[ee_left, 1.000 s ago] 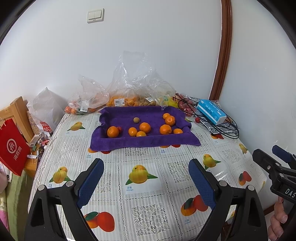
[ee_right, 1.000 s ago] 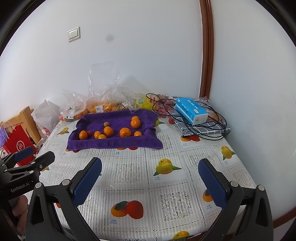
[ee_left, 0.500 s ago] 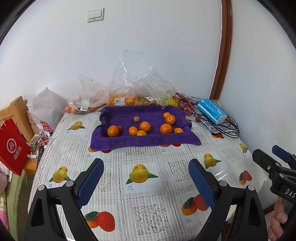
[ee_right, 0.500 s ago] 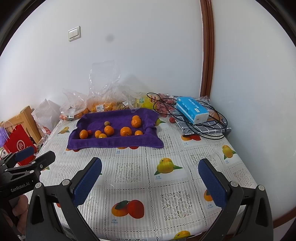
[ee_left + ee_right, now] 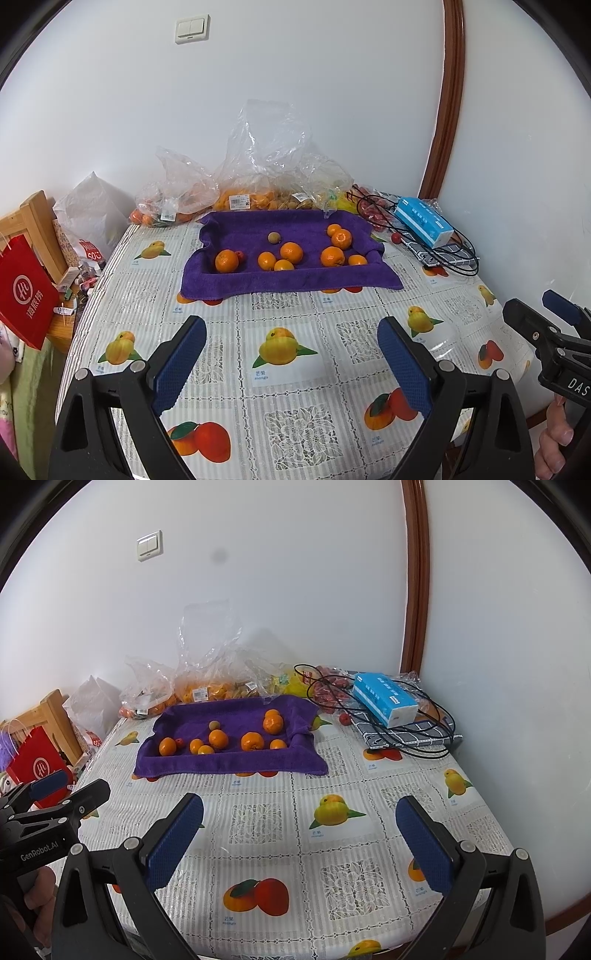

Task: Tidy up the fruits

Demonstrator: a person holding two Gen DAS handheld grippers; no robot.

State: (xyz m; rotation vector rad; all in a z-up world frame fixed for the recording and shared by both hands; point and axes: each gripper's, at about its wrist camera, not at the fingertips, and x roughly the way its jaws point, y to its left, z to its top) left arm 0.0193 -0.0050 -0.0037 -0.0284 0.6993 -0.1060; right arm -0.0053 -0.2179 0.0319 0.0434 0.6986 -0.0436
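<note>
Left black gripper with blue pads (image 5: 291, 363) spread wide, empty, right black gripper (image 5: 299, 843) likewise, "GenRobot.AI" on one handle, round orange tangerines (image 5: 291, 252) on purple towel-lined tray (image 5: 288, 280), fruit-print tablecloth (image 5: 280, 376) captioned "mango", red paper bag (image 5: 26, 295)

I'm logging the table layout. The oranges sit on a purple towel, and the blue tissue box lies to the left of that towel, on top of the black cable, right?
Not quite: the blue tissue box lies to the right of the purple towel, not the left. The right wrist view shows it. The oranges do sit on the towel, and the box does rest on the black cable.
</note>
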